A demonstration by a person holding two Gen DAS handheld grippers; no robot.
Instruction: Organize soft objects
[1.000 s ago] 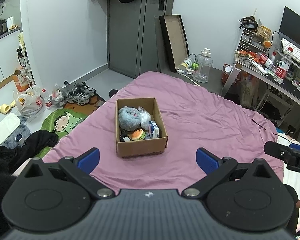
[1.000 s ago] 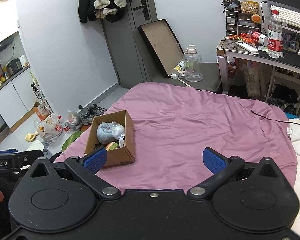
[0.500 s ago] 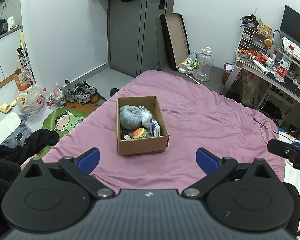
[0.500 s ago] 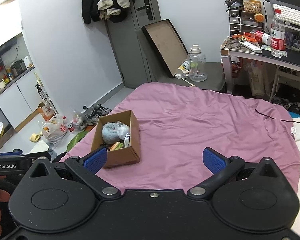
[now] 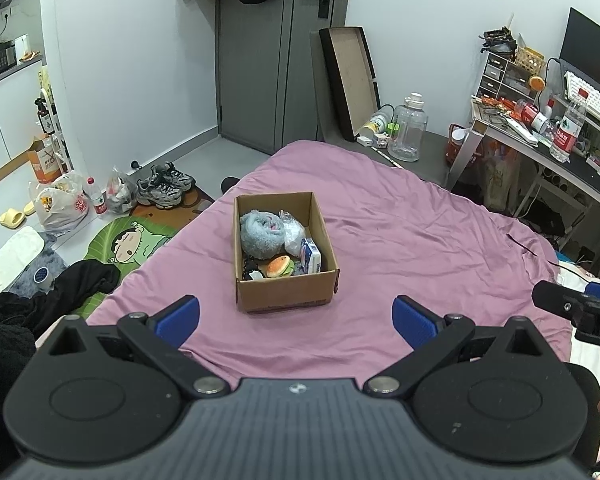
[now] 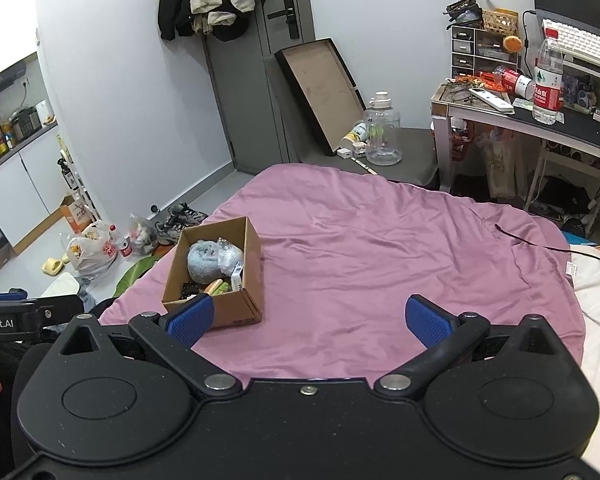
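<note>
An open cardboard box (image 5: 286, 290) stands on the pink bedspread (image 5: 400, 248); it also shows in the right wrist view (image 6: 236, 314). Inside lie a fluffy blue-grey soft toy (image 5: 260, 232), a clear plastic bag (image 5: 294, 232), a burger-shaped toy (image 5: 278, 266), a small blue-and-white carton (image 5: 311, 258) and something dark. My left gripper (image 5: 296, 318) is open and empty, just short of the box. My right gripper (image 6: 308, 318) is open and empty, to the right of the box, over the bedspread.
The bed's left edge drops to a floor with shoes (image 5: 164, 186), bags (image 5: 60, 208) and a cartoon mat (image 5: 128, 240). A desk (image 6: 540, 120) with bottles stands at the far right. A large water jug (image 6: 382, 136) and a leaning tray (image 6: 320, 92) stand beyond the bed. A black cable (image 6: 532, 242) lies on the bedspread's right.
Both grippers have shifted slightly; the box sits a little further right in the right wrist view. Both stay open and empty.
</note>
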